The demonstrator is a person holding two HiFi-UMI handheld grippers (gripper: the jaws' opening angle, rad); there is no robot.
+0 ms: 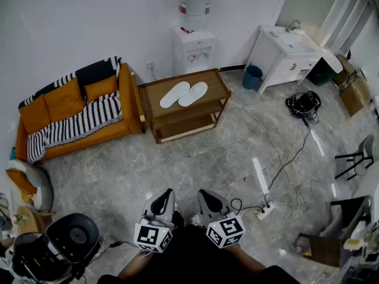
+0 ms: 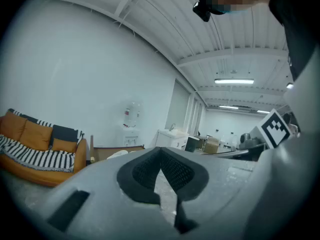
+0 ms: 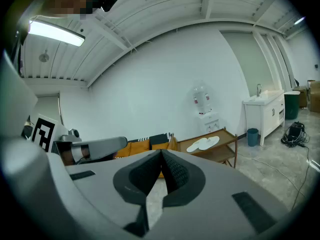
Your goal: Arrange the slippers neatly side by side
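Note:
Two white slippers point(image 1: 183, 94) lie side by side on the top of a low wooden table point(image 1: 216, 89) against the far wall. They also show as the slippers point(image 3: 204, 144) in the right gripper view, and faintly as the slippers point(image 2: 118, 154) in the left gripper view. Both grippers are held low near the person's body, far from the table. The left gripper point(image 1: 167, 193) has its jaws closed tip to tip with nothing between them, as its own view point(image 2: 161, 150) confirms. The right gripper point(image 1: 203, 193) is likewise shut and empty point(image 3: 161, 152).
An orange sofa point(image 1: 71, 114) with a striped blanket stands left of the table. A water dispenser point(image 1: 193, 40) is behind it, with a white sink cabinet point(image 1: 287, 52) and a blue bin point(image 1: 253, 77) to the right. Cables and a power strip point(image 1: 265, 210) cross the marble floor. A round black stool point(image 1: 74, 235) is at the near left.

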